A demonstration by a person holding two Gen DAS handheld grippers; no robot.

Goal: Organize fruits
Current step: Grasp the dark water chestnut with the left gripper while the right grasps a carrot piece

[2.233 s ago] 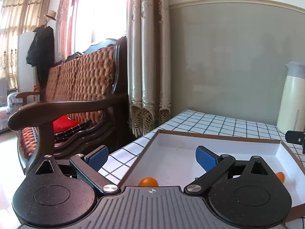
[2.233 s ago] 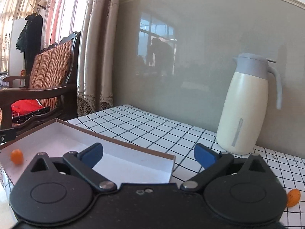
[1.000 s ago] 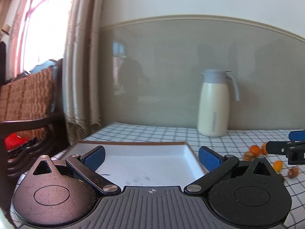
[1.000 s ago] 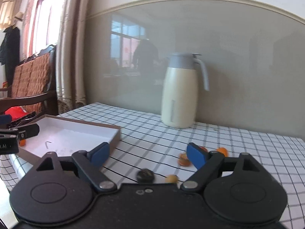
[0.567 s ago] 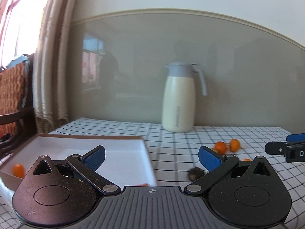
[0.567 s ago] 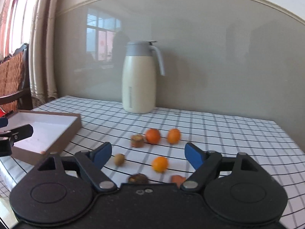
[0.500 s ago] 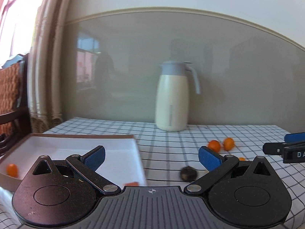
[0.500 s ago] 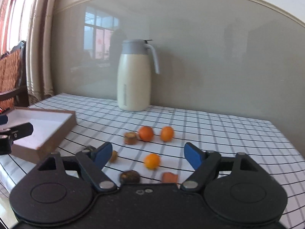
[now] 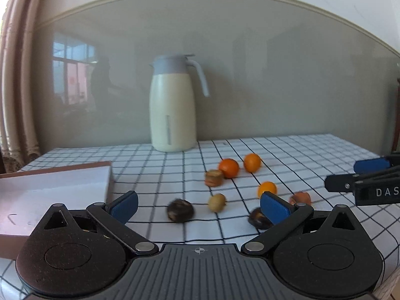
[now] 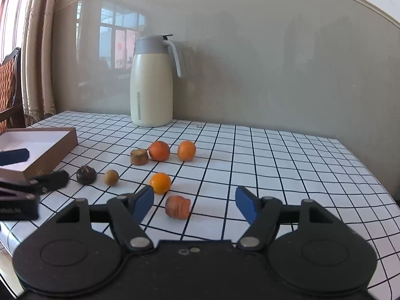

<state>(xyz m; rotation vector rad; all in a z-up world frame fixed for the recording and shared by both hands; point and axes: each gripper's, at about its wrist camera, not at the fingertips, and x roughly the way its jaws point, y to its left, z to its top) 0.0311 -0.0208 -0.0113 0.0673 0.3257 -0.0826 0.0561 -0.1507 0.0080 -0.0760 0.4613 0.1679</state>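
Several small fruits lie loose on the checked tablecloth. Two oranges (image 10: 160, 150) (image 10: 186, 150) sit at the back beside a cut brown piece (image 10: 139, 156). A small orange (image 10: 160, 183), a tan fruit (image 10: 111, 177), a dark chestnut (image 10: 86, 174) and a reddish piece (image 10: 177, 206) lie nearer. My right gripper (image 10: 195, 203) is open and empty, with the reddish piece between its fingers. My left gripper (image 9: 198, 203) is open and empty above a chestnut (image 9: 180, 210); a second dark chestnut (image 9: 258, 222) lies by its right finger. The brown-rimmed white box (image 10: 45, 147) stands at the left.
A cream thermos jug (image 10: 151, 82) stands at the back by the grey wall. The table's right edge (image 10: 370, 175) drops off. Curtains and a wooden chair (image 10: 10, 85) are at the far left. The right gripper shows at the right of the left wrist view (image 9: 362, 185).
Both grippers have swung right, away from the box and towards the loose fruits. The fruits now lie close before both grippers. The jaws stay open.
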